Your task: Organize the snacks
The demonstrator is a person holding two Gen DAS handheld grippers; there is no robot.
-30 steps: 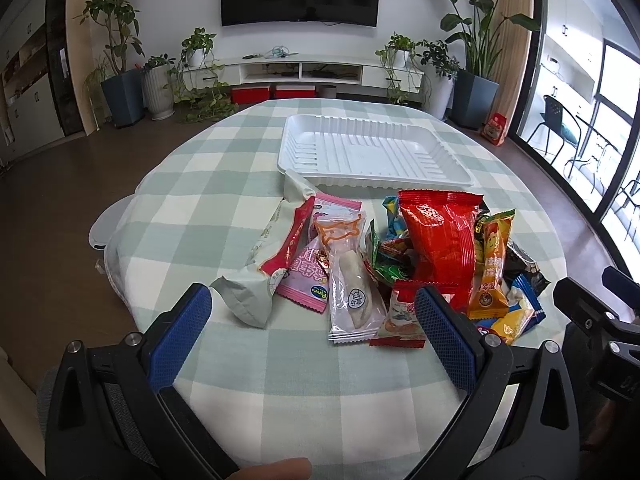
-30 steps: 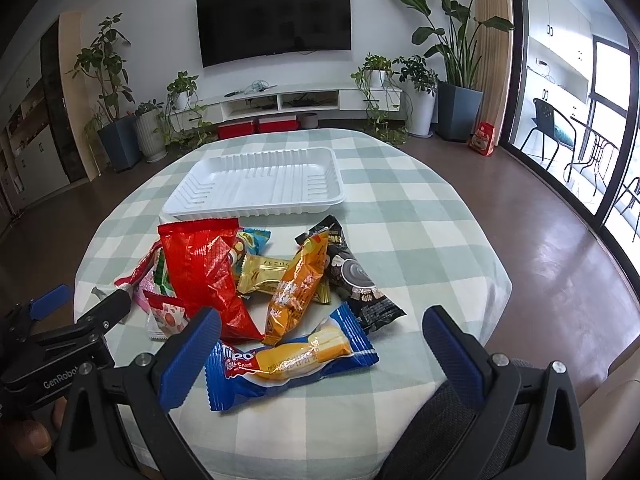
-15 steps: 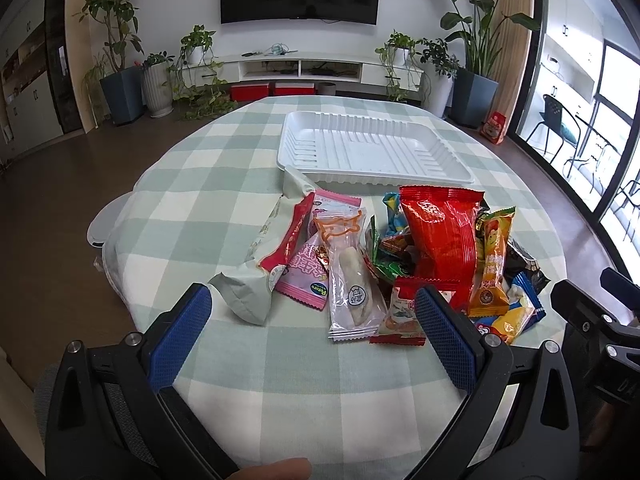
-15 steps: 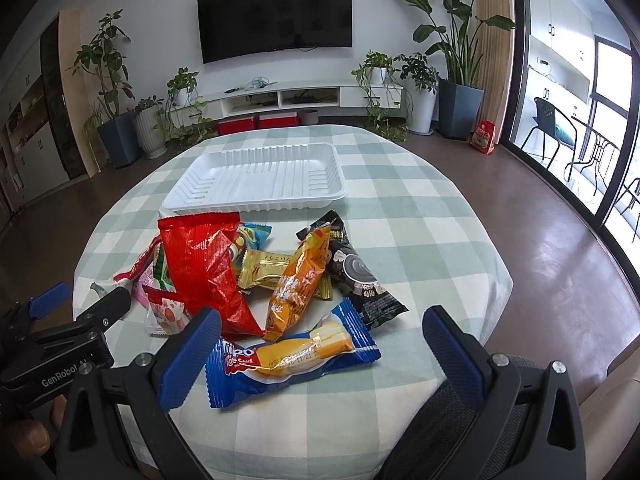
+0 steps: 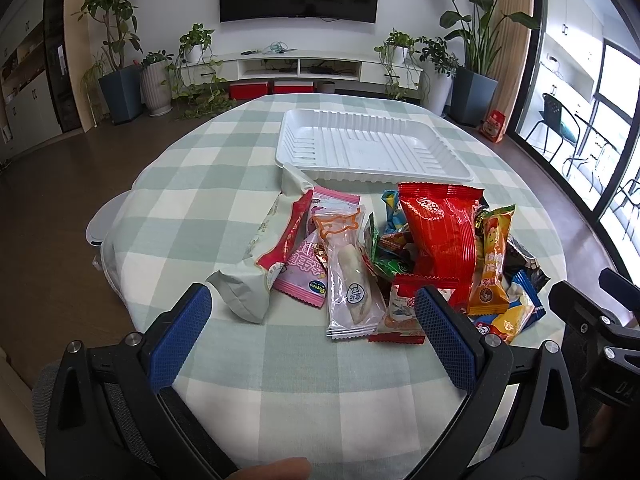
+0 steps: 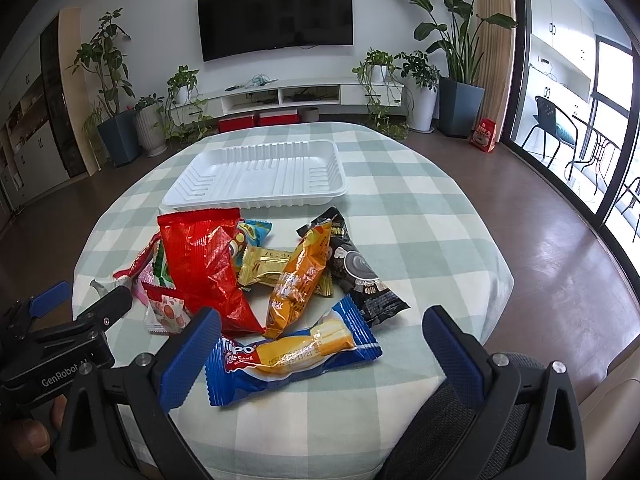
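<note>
Both grippers hang low at the near edge of the round desk [image 5: 208,184], which wears a green-and-white checked cloth. The left gripper [image 5: 312,336] has its jaws spread wide and grips nothing; the right gripper [image 6: 320,354] likewise stands with jaws wide apart and empty.

The white tray [image 5: 372,148] sits empty toward 12 o'clock on the desk. The snack pile lies just on the near side of it, around the desk's centre. In the left wrist view a clear packet with an orange cat print [image 5: 348,276] lies at the pile's 6 o'clock, a pink packet [image 5: 308,268] touching it at 9 o'clock, and a pale green pouch [image 5: 252,276] farther out at 9 o'clock. A big red bag [image 5: 444,236] rests on top of the heap, with a tall orange packet [image 5: 490,264] just beside it at 3 o'clock.

In the right wrist view the blue Tipo packet [image 6: 292,356] lies nearest, between that gripper's fingers, with a black cookie packet [image 6: 360,276] at 1 o'clock from it and a gold bar [image 6: 268,268] tucked between the red bag and the orange packet.

Compared with a second ago, the snacks and tray have not moved on the desk. Both cameras have eased slightly forward, so the pile sits a touch lower in the right wrist view. The jaws have kept the same spread throughout.
</note>
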